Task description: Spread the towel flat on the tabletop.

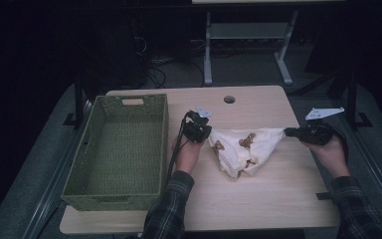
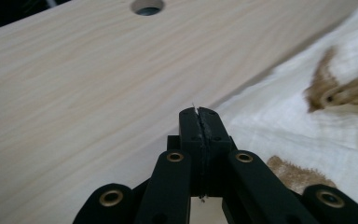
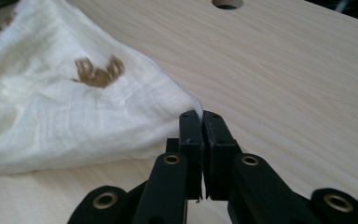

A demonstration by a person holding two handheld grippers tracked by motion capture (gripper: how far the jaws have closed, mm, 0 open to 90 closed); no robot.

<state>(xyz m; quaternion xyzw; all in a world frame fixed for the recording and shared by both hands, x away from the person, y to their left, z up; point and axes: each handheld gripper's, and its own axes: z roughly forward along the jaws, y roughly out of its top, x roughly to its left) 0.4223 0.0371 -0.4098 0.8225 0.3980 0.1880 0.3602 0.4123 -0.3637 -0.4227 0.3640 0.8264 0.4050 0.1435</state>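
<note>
Nearest the camera in the high view, two plaid sleeves come up over the near edge of the counter [image 1: 258,199], one hand on each claw. The left claw [image 1: 205,133] is clamped tight on one corner of the white cloth with brown animal prints [image 1: 243,149]; from its own camera the jaws are pressed together with just a sliver of fabric poking out between the tips. The right claw [image 1: 287,132] is likewise closed on the opposite corner, fabric pinched right at the jaw tips.

So the cloth hangs stretched between the two, top edge taut, the rest sagging in a bunched triangle whose bottom looks like it's touching the wood, though the dim light makes that hard to call. I'd say this is the lift-and-spread step, probably ahead of a fold or a drop into the green woven basket [image 1: 119,149] sitting empty just left of the left hand.

Next move needs both grips to hold while the hands travel together, else a corner slips. Plenty of bare wood in front and behind; the right hand is close to the counter's right edge. Farther back there's the cable hole [image 1: 229,99].
</note>
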